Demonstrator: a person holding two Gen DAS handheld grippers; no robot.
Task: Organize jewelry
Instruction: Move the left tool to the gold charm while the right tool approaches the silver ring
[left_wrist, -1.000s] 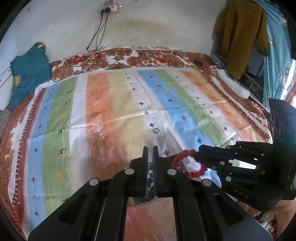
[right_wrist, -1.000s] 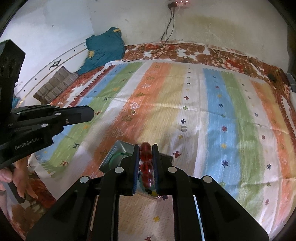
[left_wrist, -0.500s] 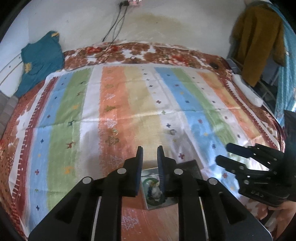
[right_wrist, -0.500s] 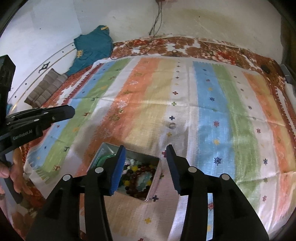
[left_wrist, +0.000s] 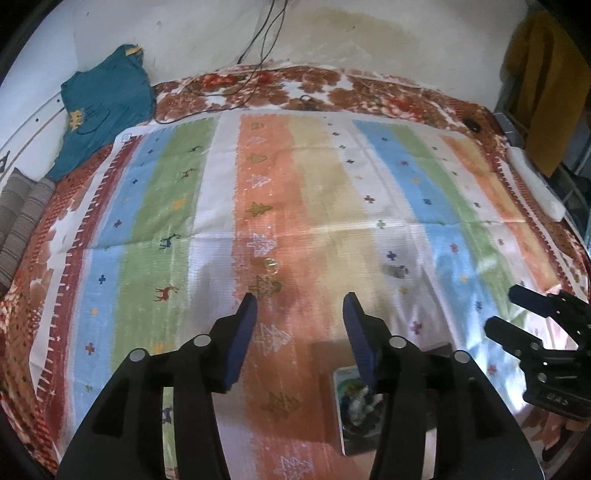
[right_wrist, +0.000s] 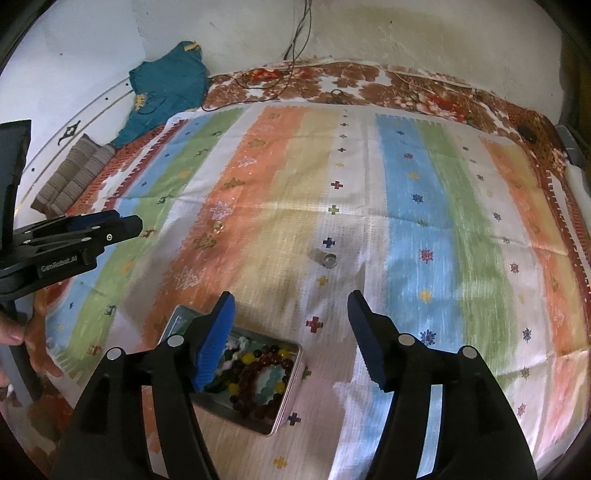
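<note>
We're opening both the left gripper and right gripper, nothing between either's jaws. The bead-filled tin is sitting near the bed's front edge.

Both the left gripper and right gripper angle downward, jaws opening, empty.

A second ago the right hand-held gripper pinched a red bead bracelet; now its jaws are opening, empty, and the bracelet lies in the tin. The left hand-held gripper, shut before, is opening too, empty, and has shifted left of the tin.
</note>
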